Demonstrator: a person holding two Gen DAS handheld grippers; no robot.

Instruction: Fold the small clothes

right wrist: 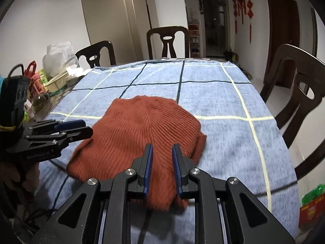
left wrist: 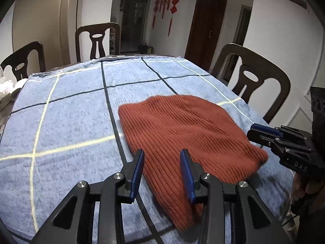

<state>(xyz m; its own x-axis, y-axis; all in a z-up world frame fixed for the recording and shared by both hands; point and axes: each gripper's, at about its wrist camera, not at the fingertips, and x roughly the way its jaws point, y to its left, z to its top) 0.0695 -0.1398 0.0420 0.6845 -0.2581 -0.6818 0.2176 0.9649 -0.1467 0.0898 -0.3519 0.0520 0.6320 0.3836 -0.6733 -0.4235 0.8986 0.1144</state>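
A: Any writing you can read?

B: On the right gripper (left wrist: 262, 136), at the right edge of the left wrist view, white letters "DAS" sit on its black body. On the left gripper (right wrist: 77, 129), at the left edge of the right wrist view, there is a white line starting "Gen", the rest too blurred to read.

A: Where is the garment?

B: The rust-red ribbed knit garment (right wrist: 140, 134) lies flat on the blue checked tablecloth (right wrist: 223, 97), in the middle to lower part of both views.

A: And relative to the grippers?

B: In the left wrist view the left gripper (left wrist: 162, 170) is spread wide above the garment's (left wrist: 182, 130) near left edge, nothing between its blue pads (left wrist: 185, 168). In the right wrist view the right gripper (right wrist: 162, 166) stands narrowly parted over the near hem, with knit showing in the gap; whether it pinches the cloth I cannot tell.
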